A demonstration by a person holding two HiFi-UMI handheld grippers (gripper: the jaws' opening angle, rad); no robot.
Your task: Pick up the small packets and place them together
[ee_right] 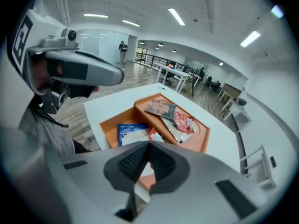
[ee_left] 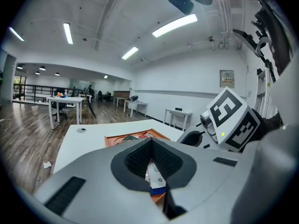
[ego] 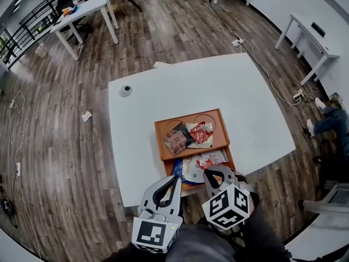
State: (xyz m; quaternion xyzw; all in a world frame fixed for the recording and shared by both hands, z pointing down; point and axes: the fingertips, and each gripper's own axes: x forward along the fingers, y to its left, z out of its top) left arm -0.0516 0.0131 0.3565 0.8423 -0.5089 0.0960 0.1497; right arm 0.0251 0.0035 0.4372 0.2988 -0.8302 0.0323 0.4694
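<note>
Packets (ego: 199, 133) lie in the orange tray (ego: 158, 141) on the bench (ego: 163, 91), just ahead of both claws. The left claw (ee_left: 150, 142) is pressed together and empty. The right claw (ee_right: 149, 144) is pressed together at a red-and-white packet's (ee_right: 155, 134) edge.

The worktop (ego: 163, 108) was smooth, matt white. The tray (ego: 158, 135) looked like matt orange plastic, and the packets (ego: 200, 134) were glossy, crinkled film. The floor (ego: 65, 146) was faintly shiny wood plank. The jaws were matt grey plastic with black ribbed pads (ee_right: 131, 162).
</note>
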